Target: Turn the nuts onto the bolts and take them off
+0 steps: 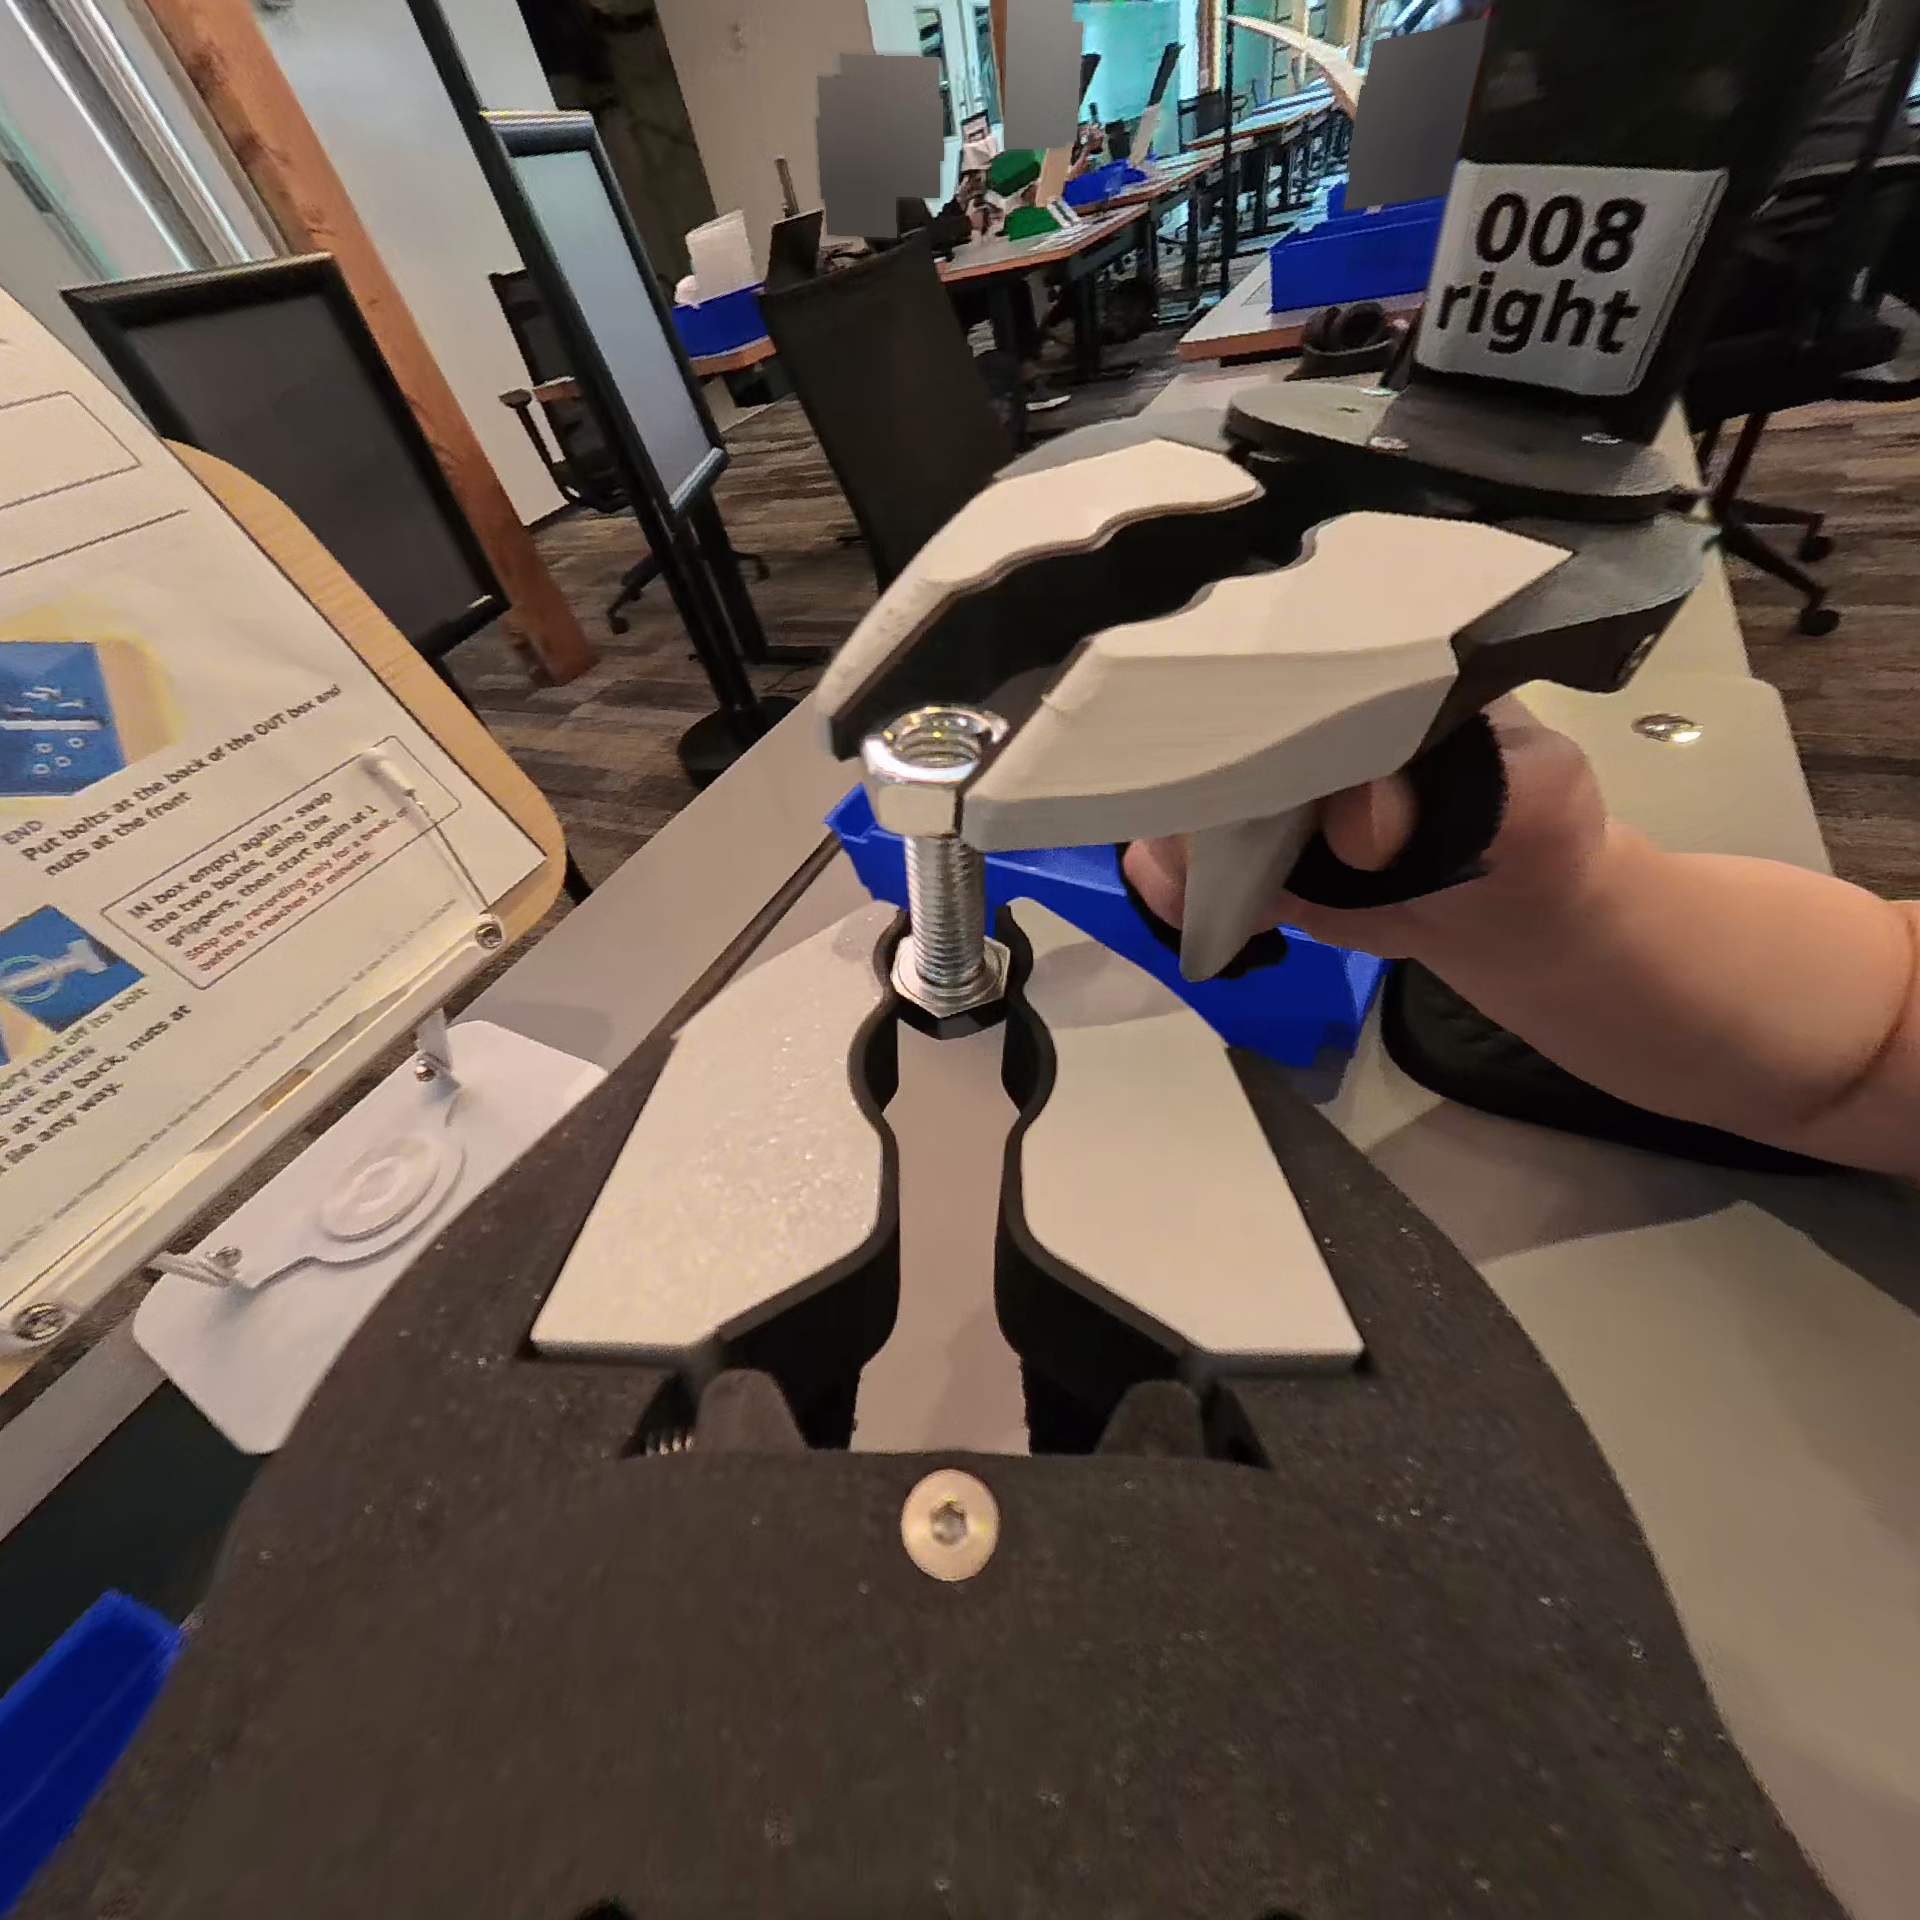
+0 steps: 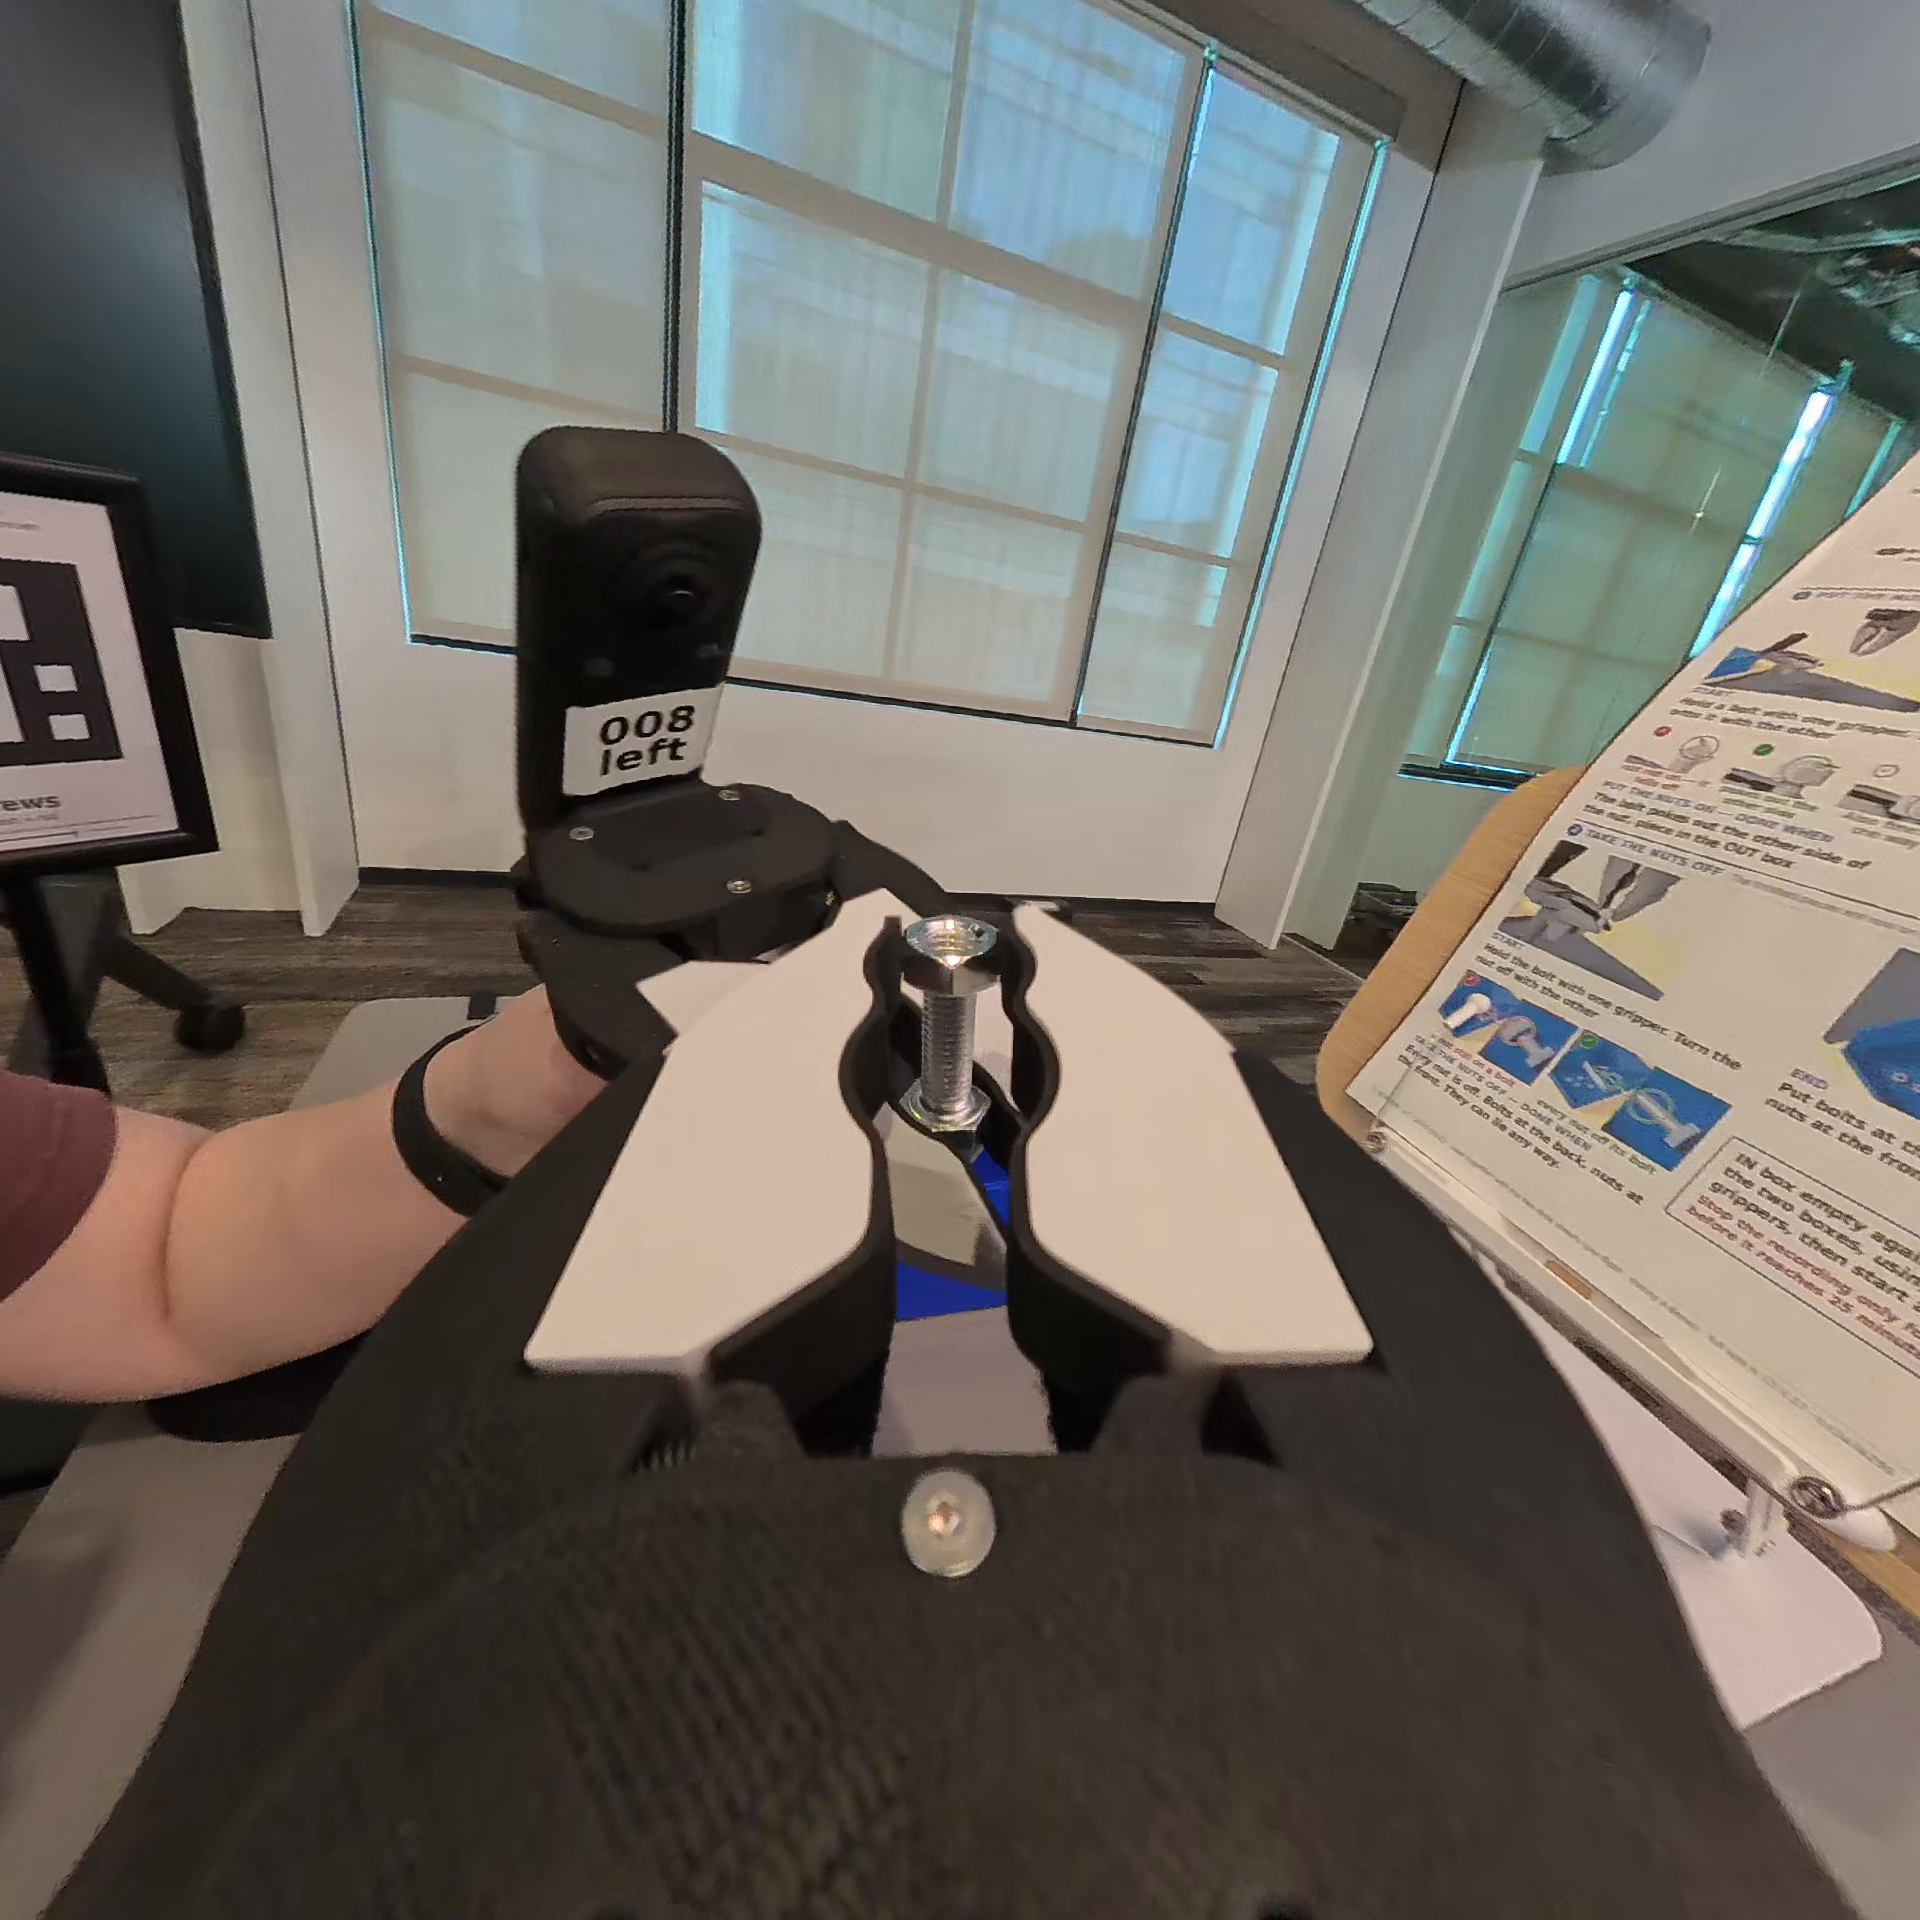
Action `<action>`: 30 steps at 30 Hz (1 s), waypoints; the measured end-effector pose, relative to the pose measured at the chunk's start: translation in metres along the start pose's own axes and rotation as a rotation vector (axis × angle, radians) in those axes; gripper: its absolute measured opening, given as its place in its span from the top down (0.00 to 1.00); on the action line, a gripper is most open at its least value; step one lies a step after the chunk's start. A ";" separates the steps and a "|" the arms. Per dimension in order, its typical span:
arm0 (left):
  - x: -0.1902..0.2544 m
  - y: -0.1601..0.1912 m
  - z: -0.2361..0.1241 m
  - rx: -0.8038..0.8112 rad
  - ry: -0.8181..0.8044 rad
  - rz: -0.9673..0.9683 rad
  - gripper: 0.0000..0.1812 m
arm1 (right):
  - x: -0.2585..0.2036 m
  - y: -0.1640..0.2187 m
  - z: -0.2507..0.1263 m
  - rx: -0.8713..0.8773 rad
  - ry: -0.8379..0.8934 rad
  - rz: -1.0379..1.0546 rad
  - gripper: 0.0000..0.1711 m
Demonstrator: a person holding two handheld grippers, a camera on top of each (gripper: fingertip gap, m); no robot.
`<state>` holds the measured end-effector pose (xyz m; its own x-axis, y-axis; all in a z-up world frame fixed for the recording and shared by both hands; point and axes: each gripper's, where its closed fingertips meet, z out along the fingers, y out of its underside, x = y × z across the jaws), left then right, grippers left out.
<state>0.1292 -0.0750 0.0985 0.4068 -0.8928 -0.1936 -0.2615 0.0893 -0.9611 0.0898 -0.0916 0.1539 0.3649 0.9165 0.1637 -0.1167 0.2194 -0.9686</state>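
A silver bolt [image 1: 940,904] stands upright, head down. My left gripper [image 1: 948,971] is shut on the bolt's hex head [image 1: 948,987]. A silver hex nut [image 1: 930,774] sits at the very top of the thread, its hole showing. My right gripper [image 1: 920,774] comes in from the right and is shut on the nut. In the right wrist view the nut [image 2: 948,951] sits between my right gripper's [image 2: 948,935] tips, with the bolt thread [image 2: 940,1049] and head [image 2: 940,1114] below. The left gripper's black body [image 2: 665,862] shows behind.
A blue bin [image 1: 1195,935] lies on the grey table [image 1: 1662,1455] just beyond the bolt; another blue bin corner [image 1: 62,1714] is at bottom left. An instruction board on a stand [image 1: 208,831] stands left of the grippers and also shows in the right wrist view [image 2: 1662,1039]. Office chairs and desks stand behind. There is about 6 cm between the tips of the two grippers.
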 end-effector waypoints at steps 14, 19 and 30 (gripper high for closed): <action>0.076 -0.014 -0.022 0.057 0.519 0.000 0.92 | -0.047 -0.023 -0.035 0.083 -0.582 0.209 0.80; 0.083 -0.011 -0.021 0.042 0.540 0.025 0.92 | -0.056 -0.013 -0.034 0.023 -0.604 0.145 0.84; 0.041 -0.014 -0.012 0.051 0.262 0.003 0.92 | -0.028 -0.010 -0.013 0.015 -0.291 0.059 0.90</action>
<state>0.1395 -0.1180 0.1064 0.1640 -0.9757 -0.1451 -0.2150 0.1082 -0.9706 0.0922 -0.1239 0.1569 0.0777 0.9847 0.1562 -0.1443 0.1662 -0.9755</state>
